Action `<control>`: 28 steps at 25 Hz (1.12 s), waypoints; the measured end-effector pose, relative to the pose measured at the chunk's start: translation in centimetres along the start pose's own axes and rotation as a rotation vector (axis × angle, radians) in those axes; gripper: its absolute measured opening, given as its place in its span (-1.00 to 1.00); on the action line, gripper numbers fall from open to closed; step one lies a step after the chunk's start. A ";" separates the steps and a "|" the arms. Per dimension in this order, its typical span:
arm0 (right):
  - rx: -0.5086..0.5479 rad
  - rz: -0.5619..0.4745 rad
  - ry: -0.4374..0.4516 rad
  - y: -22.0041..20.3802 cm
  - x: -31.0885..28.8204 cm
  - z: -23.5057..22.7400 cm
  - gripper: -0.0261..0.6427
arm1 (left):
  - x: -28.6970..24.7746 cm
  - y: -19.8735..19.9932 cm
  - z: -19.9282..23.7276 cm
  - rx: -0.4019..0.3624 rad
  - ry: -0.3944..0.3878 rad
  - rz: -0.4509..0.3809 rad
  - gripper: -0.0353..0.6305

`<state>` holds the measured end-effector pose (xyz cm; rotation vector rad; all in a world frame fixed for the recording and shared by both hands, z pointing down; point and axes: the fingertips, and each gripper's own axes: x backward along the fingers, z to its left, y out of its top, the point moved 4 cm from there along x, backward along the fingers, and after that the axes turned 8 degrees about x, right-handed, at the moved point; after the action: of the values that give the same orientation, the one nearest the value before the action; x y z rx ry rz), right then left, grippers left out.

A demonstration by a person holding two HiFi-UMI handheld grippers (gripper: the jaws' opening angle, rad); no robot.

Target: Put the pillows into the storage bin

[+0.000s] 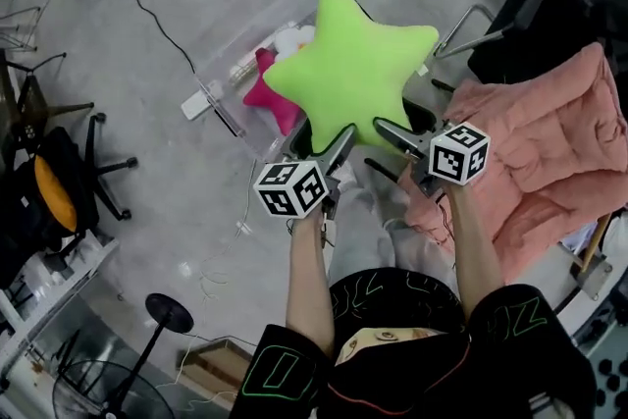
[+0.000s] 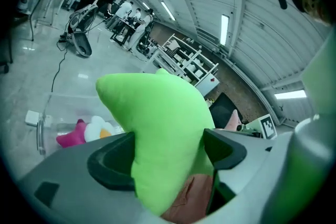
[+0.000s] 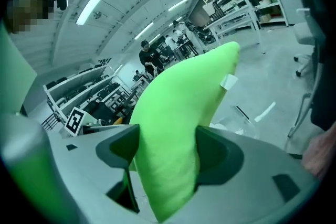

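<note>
A lime green star pillow [image 1: 355, 64] hangs in the air above the clear storage bin [image 1: 228, 81]. My left gripper [image 1: 337, 148] is shut on the pillow's lower left point, and its jaws press the green fabric [image 2: 168, 149] from both sides. My right gripper [image 1: 391, 134] is shut on the lower right point, the green pillow [image 3: 176, 134] filling the gap between its jaws. Inside the bin lie a magenta pillow [image 1: 267, 93] and a white flower pillow [image 1: 290, 39]; in the left gripper view the magenta pillow [image 2: 71, 136] and white flower pillow [image 2: 97, 128] show through the bin wall.
A pink quilt [image 1: 545, 152] lies at the right, close to my right arm. A black office chair [image 1: 59, 182] stands at the left, and a cable [image 1: 147, 15] runs over the grey floor to a white power strip [image 1: 199, 103] beside the bin. A round black stand base [image 1: 169, 313] sits lower left.
</note>
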<state>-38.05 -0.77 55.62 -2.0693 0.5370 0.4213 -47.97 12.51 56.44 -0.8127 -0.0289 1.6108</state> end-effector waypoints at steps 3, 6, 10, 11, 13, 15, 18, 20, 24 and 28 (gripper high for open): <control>-0.005 0.030 0.023 1.4 -4.1 -0.3 0.10 | -0.3 2.5 2.9 0.023 0.031 -0.015 0.33; -0.020 0.048 0.037 1.8 -7.6 -1.5 0.10 | -1.6 4.0 5.7 0.046 0.054 -0.014 0.33; 0.050 0.027 -0.011 3.0 -10.4 -3.5 0.10 | -3.9 5.4 8.4 0.046 0.071 -0.021 0.35; 0.091 0.032 -0.044 3.4 -10.8 -3.8 0.10 | -4.2 5.9 8.8 0.031 0.077 -0.018 0.34; 0.154 0.056 -0.091 4.2 -10.9 -3.7 0.10 | -4.4 7.0 9.0 0.002 0.079 -0.024 0.06; 0.177 0.073 -0.105 5.0 -10.7 -3.5 0.10 | -4.4 8.1 8.7 -0.007 0.076 -0.028 -0.03; 0.154 0.066 -0.137 4.6 -9.9 -4.7 -0.12 | -5.3 8.3 8.4 -0.025 0.065 -0.008 -0.32; 0.139 0.041 -0.169 3.4 -8.8 -6.0 -0.40 | -6.1 7.4 8.0 -0.042 0.054 0.004 -0.57; 0.115 0.003 -0.211 2.0 -5.8 -7.1 -0.68 | -6.7 5.9 5.8 -0.096 0.040 0.015 -0.92; 0.101 -0.025 -0.255 4.3 -2.9 -5.5 -0.90 | -5.8 7.2 1.5 -0.138 -0.032 0.020 -0.92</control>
<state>-42.25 -6.90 56.85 -1.8887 0.3713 0.6211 -55.08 6.38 57.08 -0.8949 -0.1564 1.6546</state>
